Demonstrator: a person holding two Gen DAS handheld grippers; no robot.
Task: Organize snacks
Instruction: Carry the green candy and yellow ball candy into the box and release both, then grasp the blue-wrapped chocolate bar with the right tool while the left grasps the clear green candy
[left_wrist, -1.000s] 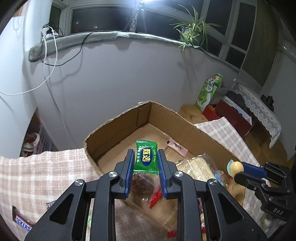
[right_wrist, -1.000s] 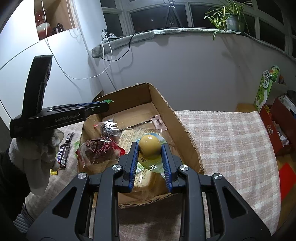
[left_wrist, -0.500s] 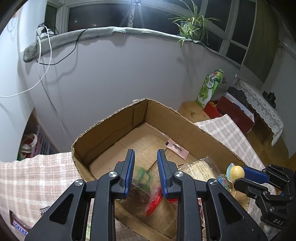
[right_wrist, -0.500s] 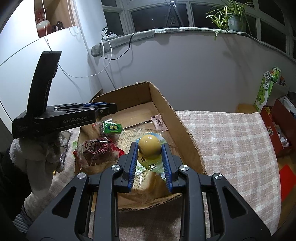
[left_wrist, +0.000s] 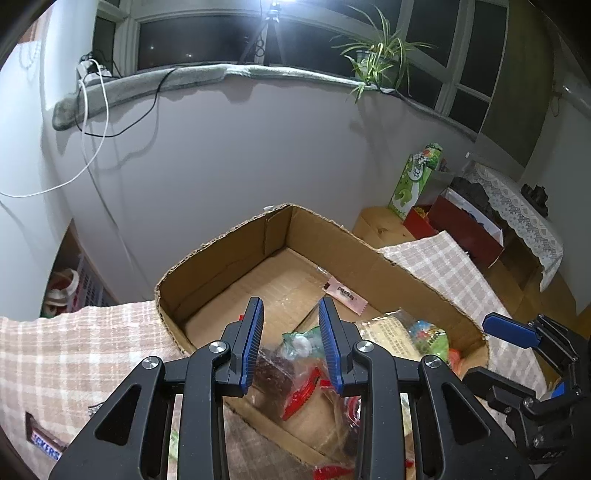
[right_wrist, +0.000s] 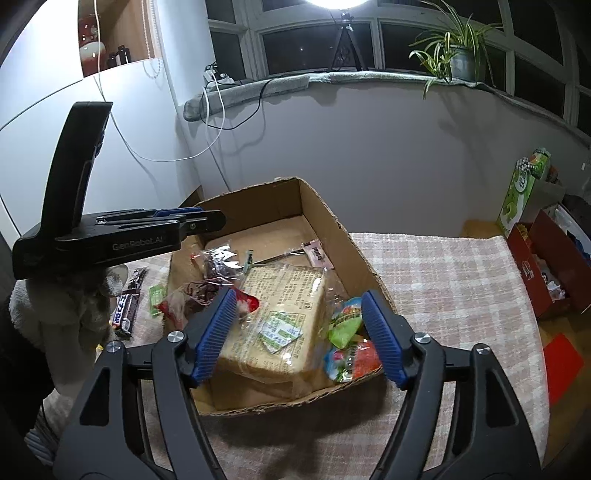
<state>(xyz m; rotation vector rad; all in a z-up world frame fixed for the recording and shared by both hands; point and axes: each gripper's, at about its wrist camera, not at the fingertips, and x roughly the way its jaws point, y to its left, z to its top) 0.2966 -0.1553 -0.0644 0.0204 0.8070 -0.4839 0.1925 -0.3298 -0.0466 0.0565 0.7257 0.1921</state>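
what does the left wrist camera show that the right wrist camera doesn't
Only the left wrist view shows the open right gripper from outside, and a shelf with baskets at far left.
Only the right wrist view shows the gloved hand holding the left gripper, and the small green packet outside the box.
Both show the cardboard box, bread bag, pink sachet and Snickers bar.

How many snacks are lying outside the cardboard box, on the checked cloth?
2 that show clearly: a Snickers bar on the cloth left of the cardboard box, and a small green packet between that bar and the box wall. More may be hidden behind the left gripper.
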